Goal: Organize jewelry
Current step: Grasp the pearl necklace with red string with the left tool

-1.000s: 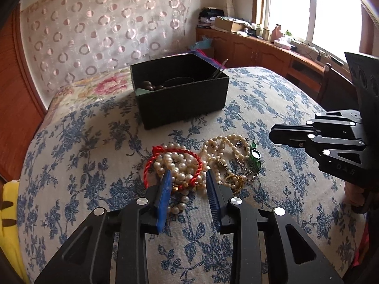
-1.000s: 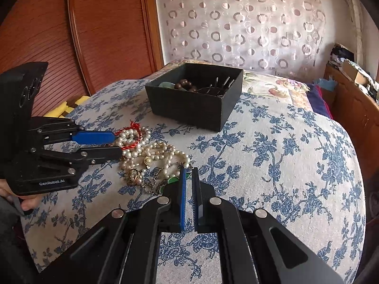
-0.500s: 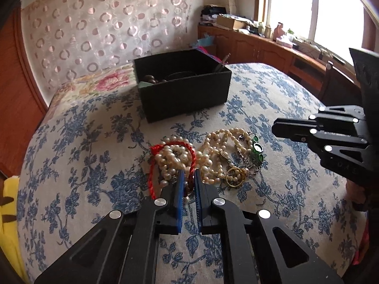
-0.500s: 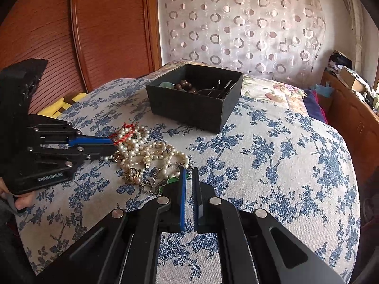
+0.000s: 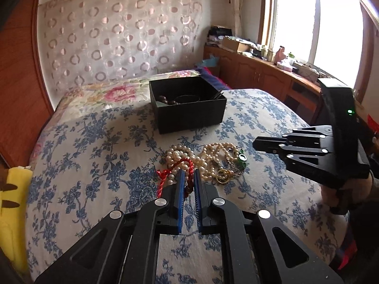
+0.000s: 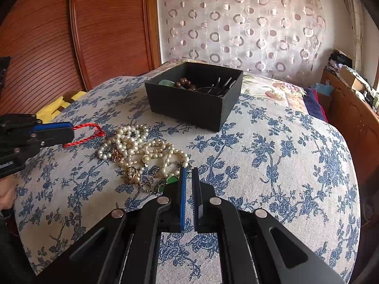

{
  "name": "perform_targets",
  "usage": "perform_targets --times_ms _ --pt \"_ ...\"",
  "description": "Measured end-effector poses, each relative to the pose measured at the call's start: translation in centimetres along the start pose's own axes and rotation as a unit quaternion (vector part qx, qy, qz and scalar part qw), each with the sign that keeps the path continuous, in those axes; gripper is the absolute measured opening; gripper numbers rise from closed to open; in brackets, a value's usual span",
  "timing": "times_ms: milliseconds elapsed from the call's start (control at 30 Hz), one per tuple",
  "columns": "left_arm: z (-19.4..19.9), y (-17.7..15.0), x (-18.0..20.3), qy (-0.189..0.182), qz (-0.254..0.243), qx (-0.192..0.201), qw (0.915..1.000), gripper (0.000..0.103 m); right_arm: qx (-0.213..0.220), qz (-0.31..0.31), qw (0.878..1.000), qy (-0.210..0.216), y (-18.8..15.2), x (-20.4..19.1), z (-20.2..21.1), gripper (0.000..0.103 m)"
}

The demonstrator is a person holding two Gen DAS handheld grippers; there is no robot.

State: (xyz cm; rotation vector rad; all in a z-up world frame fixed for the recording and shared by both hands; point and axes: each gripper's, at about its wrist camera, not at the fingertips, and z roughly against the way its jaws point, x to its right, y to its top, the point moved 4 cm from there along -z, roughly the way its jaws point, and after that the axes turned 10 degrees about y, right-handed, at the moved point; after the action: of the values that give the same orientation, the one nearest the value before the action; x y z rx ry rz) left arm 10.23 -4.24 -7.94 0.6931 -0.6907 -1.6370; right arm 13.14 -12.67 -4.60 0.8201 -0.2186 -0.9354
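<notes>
Twisted red cord bracelet (image 6: 86, 133) is being pinched by the closed left gripper (image 6: 68, 133) beside the pearl pile (image 6: 132, 144); right gripper (image 6: 188, 172) is being kept closed, empty.

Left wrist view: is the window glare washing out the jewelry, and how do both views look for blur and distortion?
Left wrist view: window blown out white, pearl pile still legible, sharp. Right wrist view: evenly lit, no glare, pearls crisp. Both: strong fisheye bending at edges.

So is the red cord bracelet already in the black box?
No, the red cord bracelet is outside the black box, pinched in the left gripper beside the pearl pile.
</notes>
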Motion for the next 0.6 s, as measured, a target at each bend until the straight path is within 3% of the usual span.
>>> perform_targets --times_ms 167,233,267,600 --pt "0.5 -0.4 -0.3 -0.006 0.008 0.005 0.9999 0.007 -0.013 -0.001 1.000 0.006 0.1 -0.6 -0.8 0.006" --pt "0.5 -0.5 -0.3 -0.007 0.010 0.005 0.9999 0.007 -0.020 0.002 1.000 0.007 0.4 -1.0 -1.3 0.025" --pt "0.5 -0.6 -0.4 -0.008 0.011 0.004 0.9999 0.007 -0.022 0.004 1.000 0.006 0.5 -1.2 -1.5 0.029" --pt "0.7 -0.8 -0.7 -0.013 0.016 0.008 0.9998 0.007 -0.070 0.018 0.997 -0.016 -0.3 -1.3 -2.9 0.029"
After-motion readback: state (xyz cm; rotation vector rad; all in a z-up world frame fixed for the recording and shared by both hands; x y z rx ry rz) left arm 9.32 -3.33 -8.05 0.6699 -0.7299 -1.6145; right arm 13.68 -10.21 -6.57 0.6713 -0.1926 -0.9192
